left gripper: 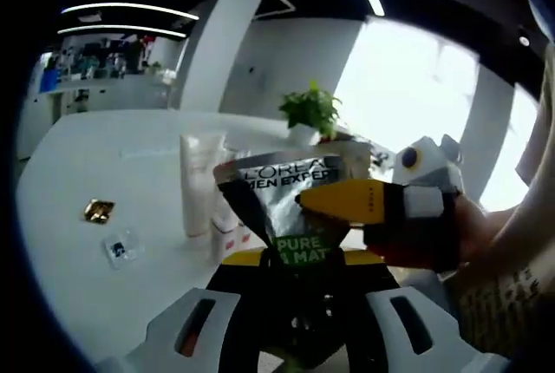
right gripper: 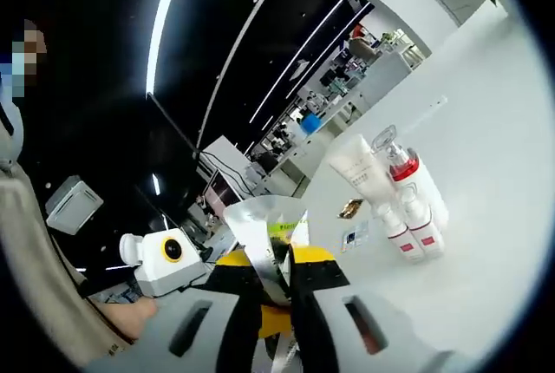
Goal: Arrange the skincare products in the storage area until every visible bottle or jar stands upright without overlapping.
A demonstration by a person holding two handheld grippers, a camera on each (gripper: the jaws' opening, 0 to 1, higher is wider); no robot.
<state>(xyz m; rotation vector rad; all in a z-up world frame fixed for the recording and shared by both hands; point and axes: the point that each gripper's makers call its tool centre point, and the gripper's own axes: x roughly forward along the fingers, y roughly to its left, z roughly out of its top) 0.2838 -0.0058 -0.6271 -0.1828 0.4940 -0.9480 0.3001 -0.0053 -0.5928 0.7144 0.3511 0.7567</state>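
Risk: the silver tube (left gripper: 290, 208) is pinched by both grippers at once — an uneven pull could crease it or swing it into the white tube (left gripper: 199, 182) and small bottles (right gripper: 414, 208) standing near on the white table (left gripper: 95, 165).
Left gripper (left gripper: 299, 304): jaws pressed on the tube's lower end.
Right gripper (right gripper: 276, 291): jaws pressed on the tube's thin edge — seen from the left gripper view, it grips mid-body.
Tube position: held above the table, tilted, between both jaw pairs.

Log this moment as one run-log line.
left tool: shut on silver tube | right tool: shut on same tube | white tube, red-capped bottles: upright on table
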